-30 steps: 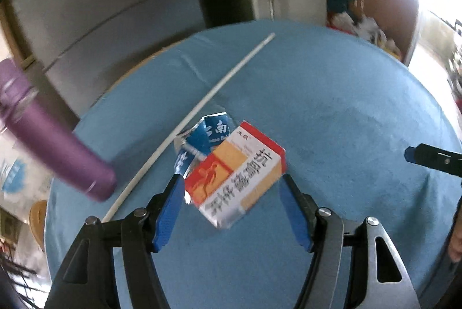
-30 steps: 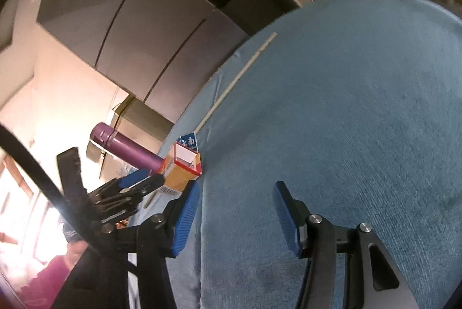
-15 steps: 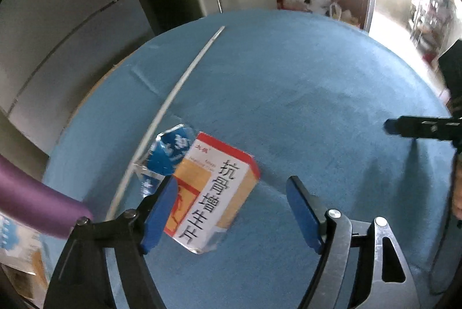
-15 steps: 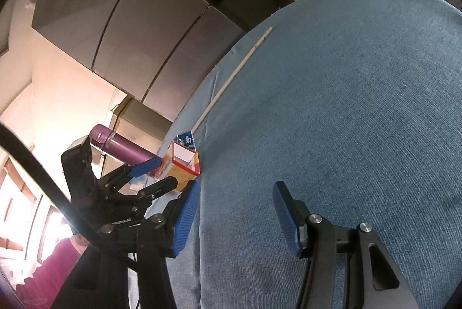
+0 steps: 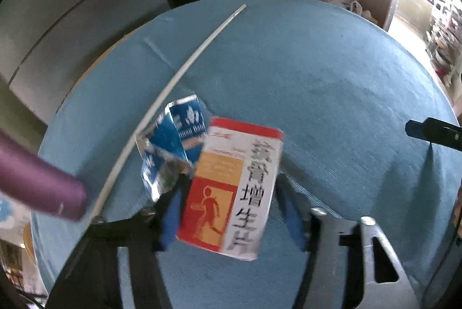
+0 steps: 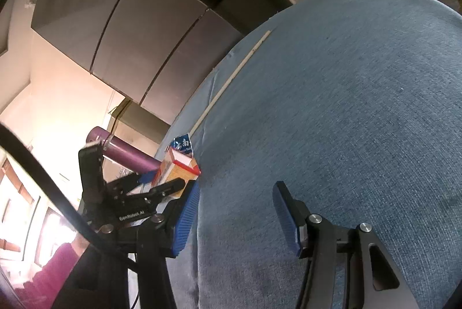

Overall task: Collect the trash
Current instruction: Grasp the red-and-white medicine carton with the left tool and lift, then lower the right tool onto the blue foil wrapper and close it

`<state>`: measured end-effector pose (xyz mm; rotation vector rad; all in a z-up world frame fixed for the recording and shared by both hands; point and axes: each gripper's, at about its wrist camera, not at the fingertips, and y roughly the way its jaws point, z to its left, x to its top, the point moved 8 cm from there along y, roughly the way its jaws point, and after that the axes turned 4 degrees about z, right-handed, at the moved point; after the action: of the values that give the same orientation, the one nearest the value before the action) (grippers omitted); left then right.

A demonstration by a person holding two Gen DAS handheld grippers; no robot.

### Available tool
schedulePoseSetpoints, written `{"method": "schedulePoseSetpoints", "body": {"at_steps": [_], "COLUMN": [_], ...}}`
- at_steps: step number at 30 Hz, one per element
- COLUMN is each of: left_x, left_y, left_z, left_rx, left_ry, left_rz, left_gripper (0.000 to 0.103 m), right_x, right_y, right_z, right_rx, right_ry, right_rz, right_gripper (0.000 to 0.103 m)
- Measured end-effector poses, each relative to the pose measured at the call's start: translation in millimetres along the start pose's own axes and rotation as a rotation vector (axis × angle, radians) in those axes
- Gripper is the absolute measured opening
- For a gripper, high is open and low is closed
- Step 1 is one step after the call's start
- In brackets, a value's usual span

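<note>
While your left tongs (image 5: 231, 210) close around the medicine box (image 5: 234, 187), not yet pinching it, the blue wrapper (image 5: 173, 147) touching the box's far-left corner may snag. Your right tongs (image 6: 236, 219) hang open and empty, well right of the box.

The medicine box (image 5: 231, 190) lies on the table (image 5: 332, 95); a crumpled packet (image 5: 173, 147) just left; a thin rod (image 5: 184, 72) beyond.

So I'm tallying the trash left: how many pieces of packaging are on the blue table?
2: a medicine box between the left claw's closing jaws, and a crumpled blue wrapper touching its left side. More may be hidden.
</note>
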<state>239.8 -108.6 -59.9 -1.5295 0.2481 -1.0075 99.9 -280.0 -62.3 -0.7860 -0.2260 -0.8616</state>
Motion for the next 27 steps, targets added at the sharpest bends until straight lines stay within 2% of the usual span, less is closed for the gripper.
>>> {"method": "schedulePoseSetpoints", "body": {"at_steps": [1, 8, 10, 11, 13, 15, 18, 20, 22, 27], "left_x": [-3, -52, -72, -84, -98, -111, -124, -135, -146, -161], "left_y": [-2, -37, -58, -73, -92, -108, -118, -126, -130, -132], "left_z": [-1, -1, 1, 1, 1, 2, 7, 13, 20, 23], "left_rx": [0.003, 0.006, 0.003, 0.022, 0.048, 0.082, 0.117, 0.153, 0.183, 0.158], "left_ry": [-0.02, -0.22, -0.287, -0.311, -0.338, -0.37, -0.421, -0.459, -0.5, -0.544], "left_rz": [0.0, 0.002, -0.014, -0.039, -0.067, -0.088, -0.087, -0.085, -0.075, -0.089], "left_gripper": [0.048, 0.047, 0.047, 0.047, 0.047, 0.047, 0.047, 0.047, 0.048, 0.048], "right_x": [0, -3, -3, -2, 6, 12, 23, 30, 37, 41], "right_y": [0, -1, 4, 9, 20, 34, 64, 84, 110, 162], "right_z": [0, 7, 14, 23, 43, 64, 101, 119, 130, 135], "right_rx": [0.0, 0.024, 0.056, 0.091, 0.098, 0.097, 0.149, 0.126, 0.053, -0.076], "right_ry": [-0.002, -0.018, -0.002, 0.009, -0.028, -0.049, -0.03, -0.058, -0.114, -0.187], "right_rz": [0.0, 0.025, 0.079, 0.118, 0.149, 0.182, 0.281, 0.3, 0.287, 0.293], "right_gripper": [0.057, 0.058, 0.058, 0.059, 0.062, 0.066, 0.069, 0.07, 0.071, 0.071]}}
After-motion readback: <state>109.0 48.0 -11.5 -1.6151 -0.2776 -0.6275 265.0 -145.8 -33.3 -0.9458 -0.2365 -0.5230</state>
